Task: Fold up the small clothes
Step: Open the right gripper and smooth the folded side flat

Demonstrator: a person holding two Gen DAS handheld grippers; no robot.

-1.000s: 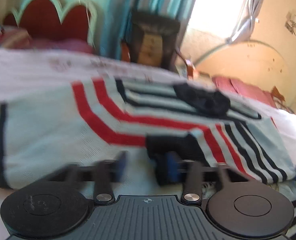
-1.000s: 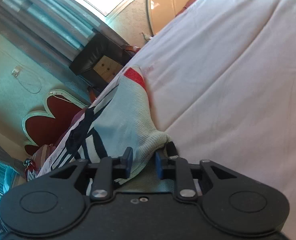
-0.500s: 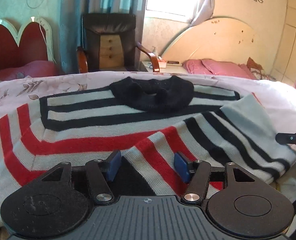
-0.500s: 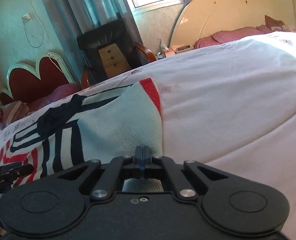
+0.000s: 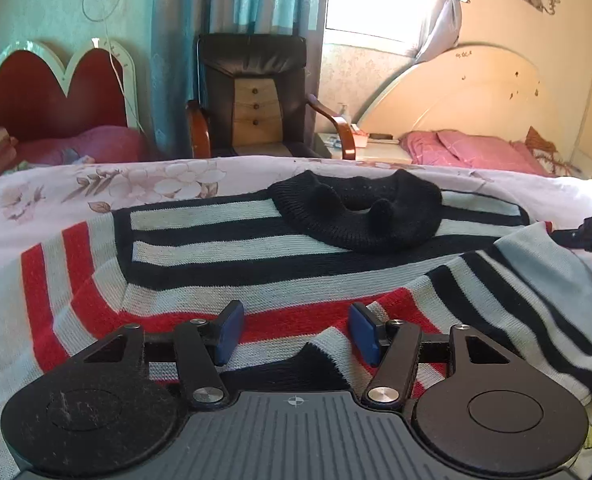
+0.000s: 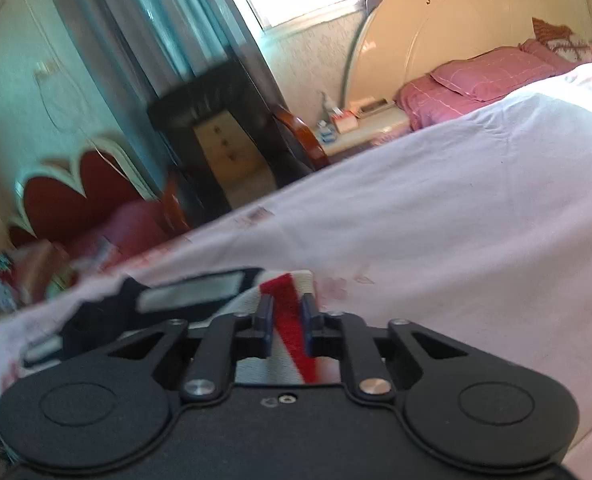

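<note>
- Bedroom: white bedsheet point(image 6: 476, 220) carries the striped sweater point(image 5: 256, 272), spread flat, right sleeve folded across the body.
- Left gripper point(image 5: 292, 330): fingers apart, over the red stripes, holding nothing.
- Right gripper point(image 6: 287, 326): fingers narrowly apart around a red-striped edge; contact cannot be told.
- Risk: loose knit may slip or bunch, undoing the sleeve fold.
- Surroundings: black collar point(image 5: 360, 212) stands proud, an obstruction to flat folding; armchair point(image 5: 252, 96) well clear.

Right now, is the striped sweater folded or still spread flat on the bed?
Partly folded. The striped sweater lies spread on the bed, but its right sleeve is already turned in over the body. The rest is unfolded.
</note>
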